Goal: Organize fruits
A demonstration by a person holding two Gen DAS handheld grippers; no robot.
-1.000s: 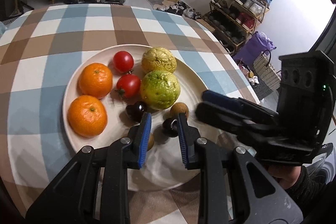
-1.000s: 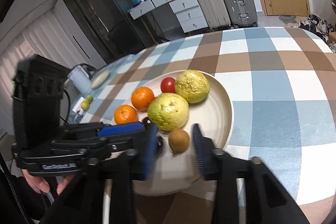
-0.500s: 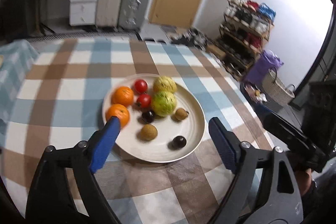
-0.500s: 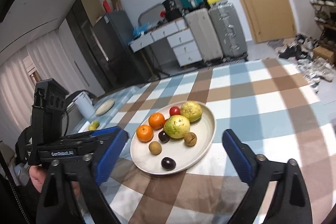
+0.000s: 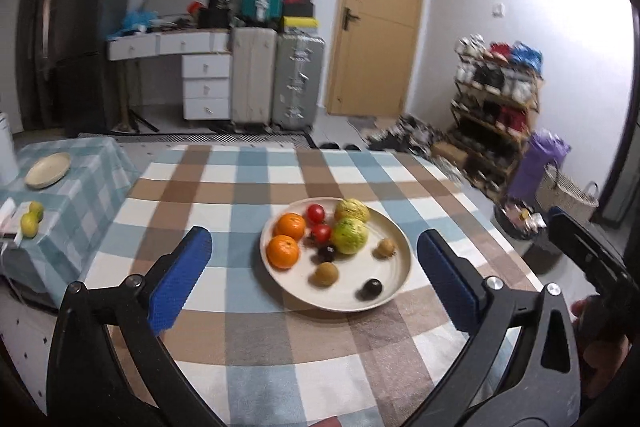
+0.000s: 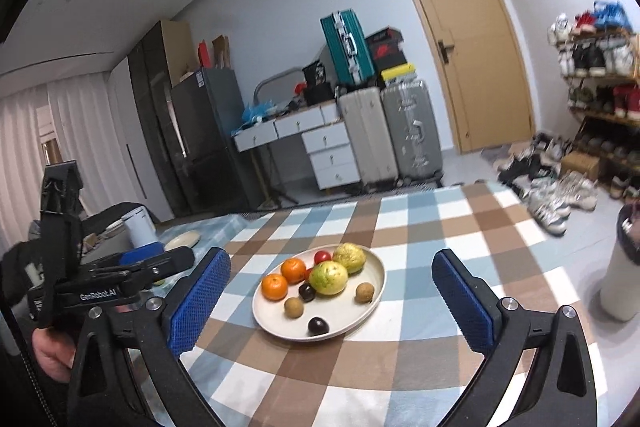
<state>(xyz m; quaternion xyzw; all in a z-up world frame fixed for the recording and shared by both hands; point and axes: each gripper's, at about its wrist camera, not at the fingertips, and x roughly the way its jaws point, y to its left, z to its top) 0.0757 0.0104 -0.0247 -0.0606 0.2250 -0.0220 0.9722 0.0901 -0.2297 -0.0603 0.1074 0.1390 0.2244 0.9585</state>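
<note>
The right gripper (image 6: 332, 301) hangs over the checked counter (image 6: 440, 227), its blue-padded jaws opening with nothing between them. Beyond them sits a cream plate (image 6: 372, 301) of fruit — two oranges (image 6: 274, 286), a red tomato (image 6: 322, 257), two yellow-green guavas (image 6: 329, 277), two dark plums (image 6: 318, 325) and two small brown fruits (image 6: 365, 292), grouped by kind. At the left edge a hand (image 6: 50, 353) holds the left gripper (image 6: 132, 269), seen side-on — its jaws' stance is unclear. Suitcases (image 6: 412, 131) stand against the far wall beside a wooden door (image 6: 472, 47).

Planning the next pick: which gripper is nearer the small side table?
Left. The left gripper, opening and empty, has the side table close on its left; the right gripper, also opening empty, is on the left gripper's far side.
</note>
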